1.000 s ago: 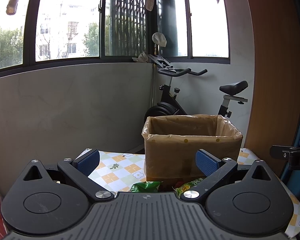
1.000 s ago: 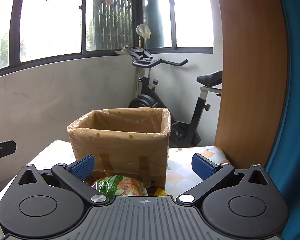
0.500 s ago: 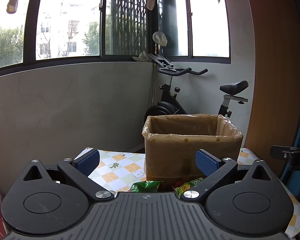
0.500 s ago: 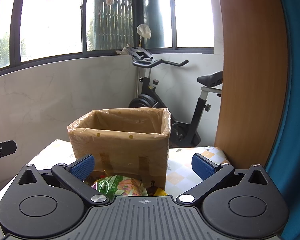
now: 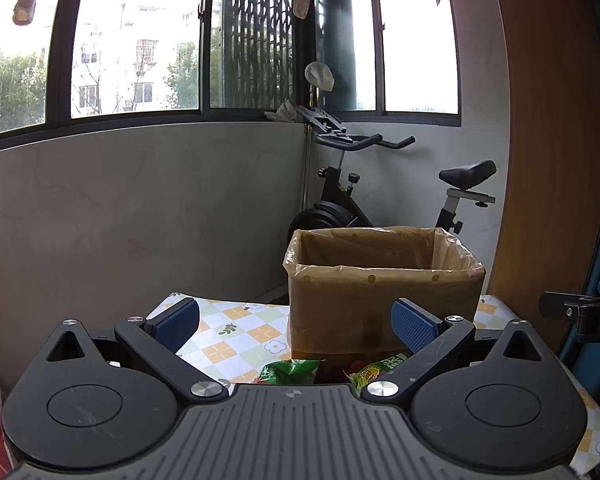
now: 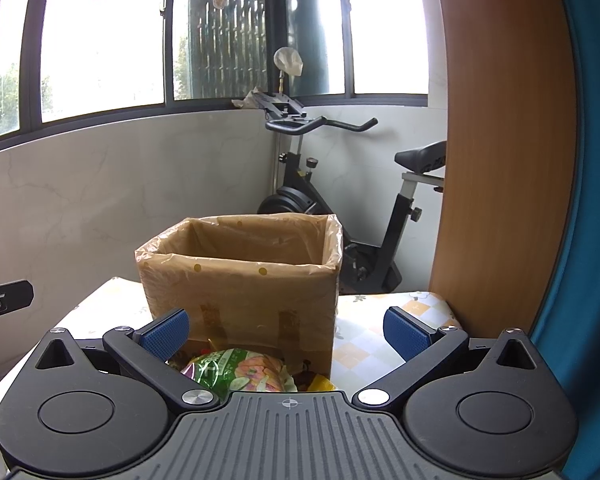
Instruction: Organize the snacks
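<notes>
snack bags [image 6: 240, 370] before lined box [image 6: 244, 280] | left hand-held gripper [image 5: 296, 318] wide, empty | right hand-held gripper [image 6: 286, 330] wide, empty

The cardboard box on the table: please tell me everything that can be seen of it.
The cardboard box is brown, open at the top and stands upright on the checked tablecloth. A thin translucent plastic liner with small yellow dots is folded over its rim. Tape strips show on the front wall. Snack packets lie at its base in front; contact is unclear. Neither gripper touches it. Its inside is hidden.
</notes>
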`<state>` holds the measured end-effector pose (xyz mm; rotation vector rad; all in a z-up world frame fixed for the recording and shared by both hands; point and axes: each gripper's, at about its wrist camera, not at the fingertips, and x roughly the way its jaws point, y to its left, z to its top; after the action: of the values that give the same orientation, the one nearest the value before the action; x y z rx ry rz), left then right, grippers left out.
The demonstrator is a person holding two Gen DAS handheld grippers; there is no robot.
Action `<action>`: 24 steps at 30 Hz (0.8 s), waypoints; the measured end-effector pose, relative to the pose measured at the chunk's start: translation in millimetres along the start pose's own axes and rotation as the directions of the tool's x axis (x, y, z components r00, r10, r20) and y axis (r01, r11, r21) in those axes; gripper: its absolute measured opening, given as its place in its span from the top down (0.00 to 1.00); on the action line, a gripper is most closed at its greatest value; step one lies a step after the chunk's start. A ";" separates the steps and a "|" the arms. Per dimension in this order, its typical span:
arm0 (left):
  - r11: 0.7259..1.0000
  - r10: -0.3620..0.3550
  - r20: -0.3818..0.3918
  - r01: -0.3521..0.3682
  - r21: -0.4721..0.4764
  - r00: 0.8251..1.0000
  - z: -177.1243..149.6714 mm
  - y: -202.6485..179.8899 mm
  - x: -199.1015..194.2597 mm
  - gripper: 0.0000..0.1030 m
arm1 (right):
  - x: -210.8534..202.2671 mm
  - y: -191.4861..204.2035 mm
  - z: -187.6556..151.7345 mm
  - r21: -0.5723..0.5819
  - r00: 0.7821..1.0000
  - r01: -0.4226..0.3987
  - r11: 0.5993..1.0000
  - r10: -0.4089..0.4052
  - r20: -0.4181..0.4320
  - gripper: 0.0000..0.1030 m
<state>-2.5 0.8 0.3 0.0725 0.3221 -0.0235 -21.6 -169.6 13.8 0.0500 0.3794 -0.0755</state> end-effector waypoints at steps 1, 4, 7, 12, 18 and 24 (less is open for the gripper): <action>1.000 0.000 0.000 0.000 -0.001 1.000 -0.4 0.3 0.4 0.00 | -0.1 -0.2 0.0 0.000 1.000 -0.001 1.000 0.001 0.000 0.00; 1.000 0.000 -0.001 0.000 -0.001 1.000 -0.4 0.4 0.4 0.00 | 0.2 0.2 -0.5 -0.001 1.000 0.000 1.000 0.000 -0.001 0.00; 1.000 -0.001 -0.005 0.001 -0.001 1.000 -1.2 -0.8 0.8 0.00 | 2.1 1.2 -2.4 -0.001 1.000 -0.001 1.000 0.001 -0.003 0.00; 1.000 -0.001 -0.010 0.001 -0.003 1.000 -2.1 -1.5 2.2 0.00 | 4.0 1.3 -3.8 0.000 1.000 -0.001 1.000 0.001 -0.007 0.00; 1.000 0.011 -0.017 -0.011 -0.010 1.000 -5.5 1.1 7.0 0.00 | 9.0 1.2 -5.5 0.000 1.000 -0.001 1.000 0.001 -0.011 0.00; 0.998 0.053 -0.039 -0.053 -0.017 0.998 -23.5 7.2 24.8 0.00 | 22.7 -7.3 -20.5 0.020 1.000 0.004 1.000 -0.004 0.018 0.00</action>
<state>13.9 9.5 -29.3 0.0639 0.3587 0.0333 -8.7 -177.0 -13.9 0.0680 0.3604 -0.0835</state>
